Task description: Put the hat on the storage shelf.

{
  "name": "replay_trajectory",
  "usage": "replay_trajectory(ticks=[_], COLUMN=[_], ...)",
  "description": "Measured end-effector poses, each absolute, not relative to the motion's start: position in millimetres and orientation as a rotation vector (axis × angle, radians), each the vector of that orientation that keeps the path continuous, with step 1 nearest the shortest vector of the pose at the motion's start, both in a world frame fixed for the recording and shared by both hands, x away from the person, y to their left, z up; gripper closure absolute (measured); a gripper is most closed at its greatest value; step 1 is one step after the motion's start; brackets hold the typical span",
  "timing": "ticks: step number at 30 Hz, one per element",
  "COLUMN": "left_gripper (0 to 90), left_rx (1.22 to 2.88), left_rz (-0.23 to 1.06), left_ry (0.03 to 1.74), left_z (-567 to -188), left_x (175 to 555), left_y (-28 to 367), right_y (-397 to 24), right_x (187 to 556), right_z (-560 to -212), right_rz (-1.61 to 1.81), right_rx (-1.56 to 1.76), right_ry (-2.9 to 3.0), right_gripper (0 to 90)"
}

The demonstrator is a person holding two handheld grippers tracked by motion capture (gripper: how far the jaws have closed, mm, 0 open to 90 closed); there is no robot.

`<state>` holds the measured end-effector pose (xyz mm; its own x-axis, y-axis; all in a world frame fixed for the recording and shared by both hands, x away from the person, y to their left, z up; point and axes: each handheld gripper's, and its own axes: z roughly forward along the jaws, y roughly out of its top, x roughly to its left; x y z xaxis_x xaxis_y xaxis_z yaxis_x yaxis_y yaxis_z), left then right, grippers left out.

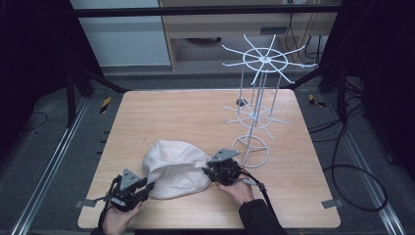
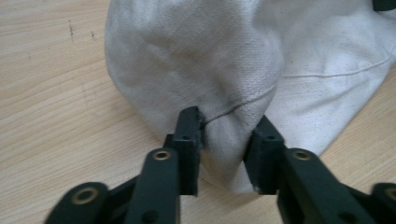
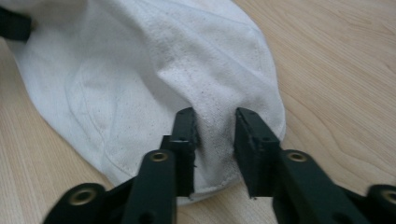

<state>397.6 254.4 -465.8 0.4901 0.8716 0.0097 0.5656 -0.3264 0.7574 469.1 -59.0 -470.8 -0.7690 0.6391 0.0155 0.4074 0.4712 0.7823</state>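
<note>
The soft white cloth cap (image 1: 176,169) lies on the wooden surface (image 1: 161,115) between left gripper (image 1: 147,186) and right gripper (image 1: 208,170), each's part-closed jaws pinching opposite edges, the white wire rack (image 1: 258,98) beyond the right.

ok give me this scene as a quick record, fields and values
surface: wooden table
main item: white cloth bag, lying near the table's front edge
left gripper: jaws pinching a fold of the bag's edge
right gripper: jaws pinching a fold at the bag's other side
other item: white wire rack, upright, on the table's far right part, nothing hanging on it
</note>
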Motion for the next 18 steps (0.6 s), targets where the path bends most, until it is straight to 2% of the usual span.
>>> replay_trajectory(ticks=[4, 9, 18], left_gripper=[82.2, 86.1, 86.6], left_rx=[2.029, 2.01, 1.982], left_rz=[0.543, 0.545, 0.59], left_ry=[1.188, 1.207, 1.226], left_z=[-465, -463, -460], left_x=[402, 405, 420], left_y=[257, 262, 267], right_y=[-54, -54, -50], right_x=[466, 462, 444], right_z=[-470, -468, -467], right_rz=[1.156, 1.187, 1.25], right_rx=[0.883, 0.866, 0.852], right_ry=[2.467, 2.501, 2.556], right_gripper=[88.5, 89.8, 89.8])
